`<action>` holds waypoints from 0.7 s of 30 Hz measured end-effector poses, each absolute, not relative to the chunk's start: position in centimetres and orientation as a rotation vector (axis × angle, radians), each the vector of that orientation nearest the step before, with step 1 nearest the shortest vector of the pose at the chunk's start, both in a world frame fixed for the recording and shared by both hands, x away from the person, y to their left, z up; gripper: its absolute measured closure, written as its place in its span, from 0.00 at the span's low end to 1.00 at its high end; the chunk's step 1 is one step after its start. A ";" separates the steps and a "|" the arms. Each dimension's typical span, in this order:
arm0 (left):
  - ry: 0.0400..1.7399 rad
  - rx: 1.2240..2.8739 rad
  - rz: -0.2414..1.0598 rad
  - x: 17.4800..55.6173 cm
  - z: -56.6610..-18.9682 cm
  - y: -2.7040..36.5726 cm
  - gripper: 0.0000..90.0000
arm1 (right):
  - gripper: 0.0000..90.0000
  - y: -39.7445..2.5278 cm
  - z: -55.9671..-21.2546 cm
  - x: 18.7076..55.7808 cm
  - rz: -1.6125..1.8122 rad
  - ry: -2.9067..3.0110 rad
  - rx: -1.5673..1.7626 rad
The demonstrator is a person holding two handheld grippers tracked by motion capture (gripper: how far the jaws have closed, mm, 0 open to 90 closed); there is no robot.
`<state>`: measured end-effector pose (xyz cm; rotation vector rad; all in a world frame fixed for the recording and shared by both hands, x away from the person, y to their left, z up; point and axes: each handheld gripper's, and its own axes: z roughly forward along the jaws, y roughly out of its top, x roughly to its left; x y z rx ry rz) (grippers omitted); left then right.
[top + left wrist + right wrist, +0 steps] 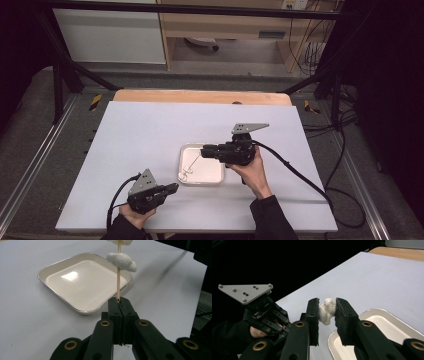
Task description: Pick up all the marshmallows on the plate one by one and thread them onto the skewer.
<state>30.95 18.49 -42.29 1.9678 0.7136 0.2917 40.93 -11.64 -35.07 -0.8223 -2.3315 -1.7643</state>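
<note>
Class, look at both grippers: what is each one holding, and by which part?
The left gripper clamps the skewer by its bare bottom end. The right gripper squeezes a white marshmallow by its two sides.

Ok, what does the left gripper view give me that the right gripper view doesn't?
Left gripper view: the left gripper shut on a wooden skewer, with a white lump threaded on it. Right gripper view: the right gripper squeezing a pinched lump between its jaws, plus the other gripper's grey plate. Both: the tray on the white table.
</note>
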 end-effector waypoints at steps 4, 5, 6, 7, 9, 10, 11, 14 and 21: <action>0.714 1.969 0.292 30.9 -42.3 18.5 0.98 | 0.81 -11.6 -35.2 41.0 -1.758 -2.319 -0.821; 0.713 1.971 0.291 31.0 -42.3 18.5 0.98 | 0.81 -11.5 -35.2 41.0 -1.754 -2.318 -0.820; 0.713 1.972 0.291 31.0 -42.3 18.5 0.98 | 0.81 -11.5 -35.3 41.1 -1.753 -2.318 -0.817; 0.713 1.973 0.291 31.0 -42.3 18.5 0.98 | 0.81 -11.5 -35.3 41.1 -1.751 -2.313 -0.816; 0.709 1.975 0.293 31.0 -42.3 18.5 0.98 | 0.81 -11.4 -35.4 41.1 -1.744 -2.306 -0.814; 0.707 1.974 0.293 30.9 -42.3 18.5 0.98 | 0.81 -11.4 -35.4 41.1 -1.741 -2.301 -0.811; 0.706 1.975 0.293 30.9 -42.3 18.4 0.98 | 0.81 -11.4 -35.4 41.1 -1.737 -2.296 -0.808; 0.701 1.987 0.299 30.9 -42.4 18.4 0.98 | 0.82 -11.3 -35.6 41.1 -1.727 -2.296 -0.810; 0.691 2.005 0.309 30.9 -42.4 18.3 0.98 | 0.84 -10.9 -36.0 41.1 -1.708 -2.293 -0.804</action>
